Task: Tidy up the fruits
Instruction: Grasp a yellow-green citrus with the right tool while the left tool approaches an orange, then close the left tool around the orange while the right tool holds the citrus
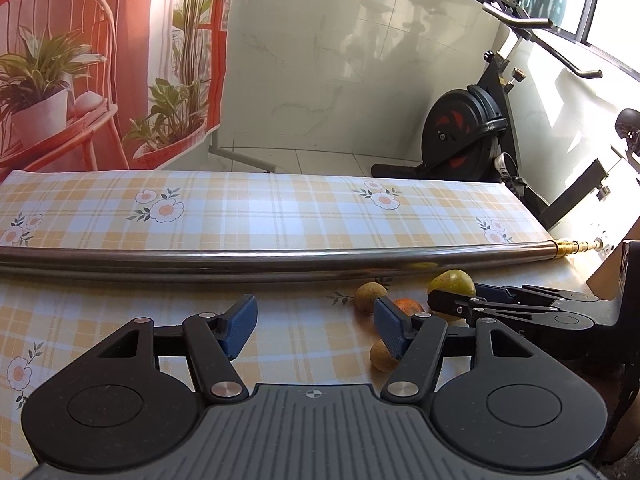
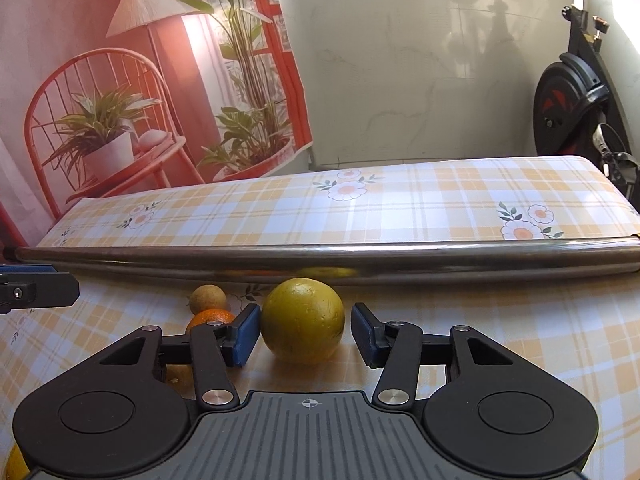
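My right gripper (image 2: 303, 330) straddles the big yellow-green fruit (image 2: 303, 320), pads just clear of its sides. My left gripper (image 1: 316, 330) stands apart, empty; small fruits (image 1: 370, 297) lie to its right.

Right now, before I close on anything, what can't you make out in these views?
- Small orange fruit: right wrist view, half hidden behind a finger of the right hand-held gripper.
- Tan fruit: left wrist view, partly behind the left hand-held gripper.
- Any container for the fruit: outside both views.

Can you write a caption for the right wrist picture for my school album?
Right gripper open around a big yellow-green fruit on the checked tablecloth.
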### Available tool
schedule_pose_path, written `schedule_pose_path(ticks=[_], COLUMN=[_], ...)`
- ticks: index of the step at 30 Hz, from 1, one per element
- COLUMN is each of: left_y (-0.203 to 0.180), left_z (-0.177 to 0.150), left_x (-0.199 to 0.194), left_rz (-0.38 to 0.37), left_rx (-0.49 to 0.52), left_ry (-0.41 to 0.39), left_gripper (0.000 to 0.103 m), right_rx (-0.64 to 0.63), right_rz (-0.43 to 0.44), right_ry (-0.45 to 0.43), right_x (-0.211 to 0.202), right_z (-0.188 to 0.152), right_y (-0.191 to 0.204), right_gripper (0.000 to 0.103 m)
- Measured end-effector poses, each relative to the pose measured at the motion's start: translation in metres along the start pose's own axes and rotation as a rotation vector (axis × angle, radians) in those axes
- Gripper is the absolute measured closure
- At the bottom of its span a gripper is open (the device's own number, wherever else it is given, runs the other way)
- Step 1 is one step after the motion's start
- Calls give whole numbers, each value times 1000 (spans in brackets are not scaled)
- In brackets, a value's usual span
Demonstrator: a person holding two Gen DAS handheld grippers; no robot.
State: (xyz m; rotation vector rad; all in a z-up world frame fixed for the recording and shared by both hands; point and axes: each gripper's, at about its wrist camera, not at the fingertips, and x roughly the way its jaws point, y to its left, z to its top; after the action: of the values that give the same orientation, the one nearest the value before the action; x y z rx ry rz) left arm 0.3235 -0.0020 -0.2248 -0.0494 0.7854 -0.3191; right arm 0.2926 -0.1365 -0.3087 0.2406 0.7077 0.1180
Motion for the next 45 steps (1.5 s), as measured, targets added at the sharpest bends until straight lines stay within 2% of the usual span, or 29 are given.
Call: schedule_pose_path(ticks=[11, 14, 25, 28, 30, 31, 38, 45], left_y=[-18, -26, -47, -49, -51, -51, -51, -52], left_z=[8, 9, 3, 2, 1, 1, 2, 6], left_x=[33, 46, 81, 84, 87, 87, 78, 44], left_rz=[-128, -159, -142, -127, -110, -106, -108, -122], left_rx=[-8, -8, 49, 64, 76, 80, 93, 102], left_ry=[95, 126, 202, 210, 213, 212, 203, 146], left_gripper=[55, 55, 55, 57, 64, 64, 65, 65], right_rx=[93, 122, 181, 197, 207, 211, 236, 235], right_rz=[-38, -52, -96, -97, -96, -95, -76, -57], right_ry=[-36, -49, -85, -88, -91, -91, -83, -87], right_x=[-29, -41, -80, -85, -88, -88, -94, -107], right_z=[-15, -22, -44, -48, -50, -51, -55, -58], right_y=[-21, -29, -52, -56, -56, -56, -57, -47], right_gripper=[61, 61, 61, 61, 61, 61, 61, 61])
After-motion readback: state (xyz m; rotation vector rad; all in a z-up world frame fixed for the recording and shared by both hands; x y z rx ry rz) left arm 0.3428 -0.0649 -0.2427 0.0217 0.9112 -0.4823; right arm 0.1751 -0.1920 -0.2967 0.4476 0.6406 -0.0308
